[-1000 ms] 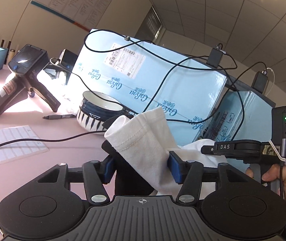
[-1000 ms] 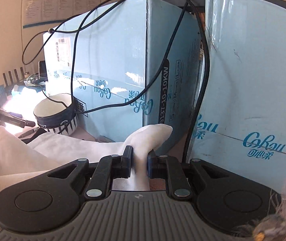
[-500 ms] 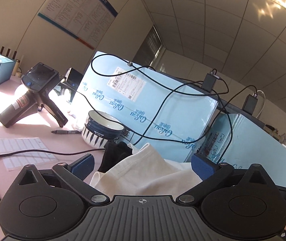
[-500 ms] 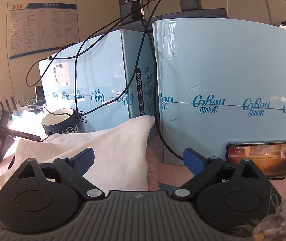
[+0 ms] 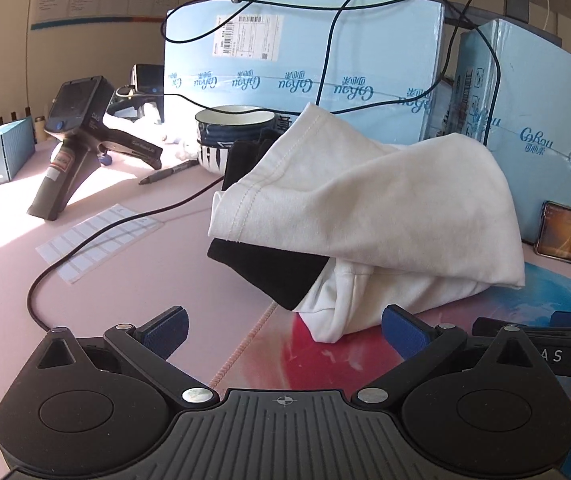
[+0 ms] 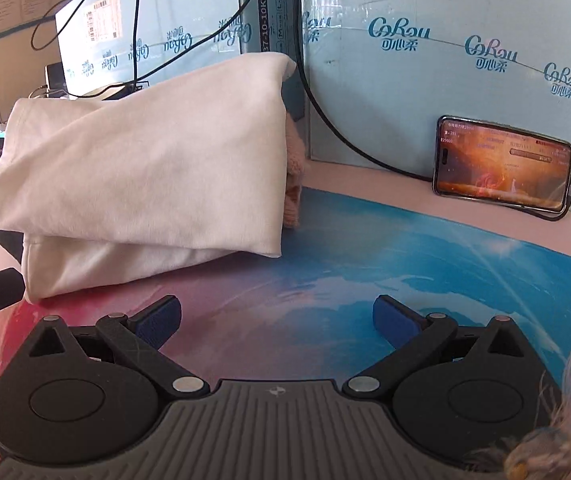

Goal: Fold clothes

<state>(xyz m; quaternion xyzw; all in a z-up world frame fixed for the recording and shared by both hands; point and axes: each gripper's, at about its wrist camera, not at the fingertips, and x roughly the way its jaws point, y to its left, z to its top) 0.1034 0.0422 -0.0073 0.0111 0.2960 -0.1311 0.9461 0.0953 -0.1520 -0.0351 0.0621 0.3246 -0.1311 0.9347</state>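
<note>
A white garment (image 5: 385,208) lies folded in a loose bundle on the table, its top layer draped over a black garment (image 5: 273,272) that sticks out underneath at the left. My left gripper (image 5: 285,328) stands open just in front of the bundle's near edge, with nothing between its fingers. In the right wrist view the same white garment (image 6: 145,168) sits ahead and to the left. My right gripper (image 6: 277,316) is open over the colourful mat (image 6: 405,264), clear of the cloth. A pink knitted piece (image 6: 295,176) peeks out behind the bundle's right end.
Tall light-blue cartons (image 6: 445,20) wall off the back, with a phone (image 6: 503,164) leaning on them. To the left stand a dark bowl (image 5: 233,128), a handheld scanner (image 5: 73,136), a marker (image 5: 169,172), a label sheet (image 5: 97,240) and a black cable (image 5: 45,276).
Both grippers have let go of the white garment and opened wide. The garment has dropped onto the table as a folded bundle, and both grippers have drawn back and tipped downward.
</note>
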